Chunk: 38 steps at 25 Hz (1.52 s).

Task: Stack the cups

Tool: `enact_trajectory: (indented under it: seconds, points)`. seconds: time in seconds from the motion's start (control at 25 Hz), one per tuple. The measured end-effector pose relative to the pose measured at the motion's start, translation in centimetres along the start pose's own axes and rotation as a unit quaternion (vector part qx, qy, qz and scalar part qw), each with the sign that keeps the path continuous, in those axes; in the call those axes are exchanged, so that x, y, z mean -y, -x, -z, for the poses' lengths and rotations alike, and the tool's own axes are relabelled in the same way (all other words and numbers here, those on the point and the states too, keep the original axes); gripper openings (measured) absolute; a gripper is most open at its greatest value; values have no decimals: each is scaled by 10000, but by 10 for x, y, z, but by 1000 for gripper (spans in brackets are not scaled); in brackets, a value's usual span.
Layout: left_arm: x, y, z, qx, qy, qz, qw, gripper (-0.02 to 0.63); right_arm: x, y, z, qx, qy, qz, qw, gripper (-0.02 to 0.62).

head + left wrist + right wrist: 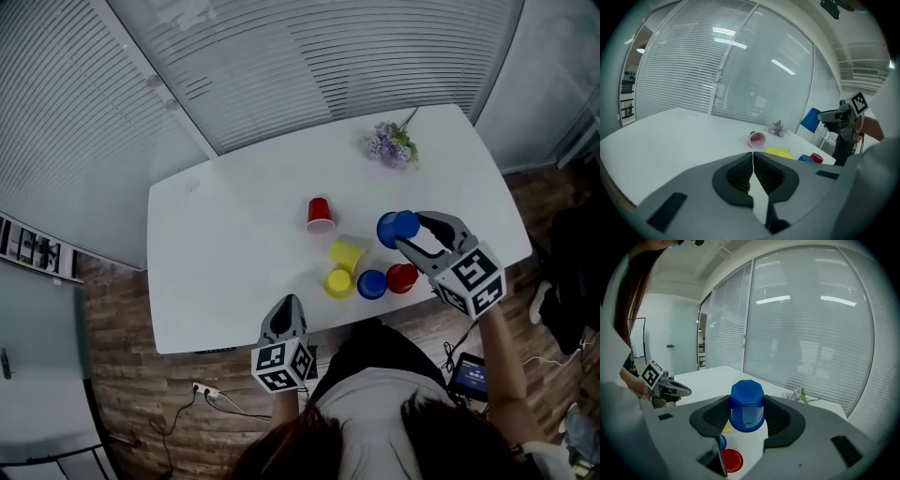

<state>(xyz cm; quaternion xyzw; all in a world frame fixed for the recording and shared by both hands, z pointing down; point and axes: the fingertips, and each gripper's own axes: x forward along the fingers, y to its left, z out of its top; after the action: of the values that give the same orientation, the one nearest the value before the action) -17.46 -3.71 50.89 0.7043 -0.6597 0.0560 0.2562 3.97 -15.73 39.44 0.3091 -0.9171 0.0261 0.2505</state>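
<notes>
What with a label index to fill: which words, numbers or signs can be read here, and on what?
No readable text anywhere.
On the left cube and right cube: black-and-white square markers, no letters.
On the blue cup: no print.
On the screen by the floor: too small to read.

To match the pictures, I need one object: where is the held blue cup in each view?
Head view: blue cup right of centre, in the right gripper.
Left gripper view: blue cup at the right, in the air.
Right gripper view: blue cup at centre, between the jaws.
Shared landmark: the purple flowers.
</notes>
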Motion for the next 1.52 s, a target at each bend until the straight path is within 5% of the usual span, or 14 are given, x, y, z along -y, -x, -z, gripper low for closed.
enact_trajectory:
  seconds: [0.32, 0.88, 1.52]
  points:
    - [20, 14, 2, 55, -152, 323, 9993, 23, -28, 24, 17, -243, 67, 149, 9996, 241]
    - [38, 33, 19, -84, -116, 533, 9985, 23, -68, 25, 43, -776, 353, -196, 9962, 241]
    - [49, 31, 23, -208, -132, 651, 9976, 23, -68, 20, 66, -869, 177, -223, 9958, 241]
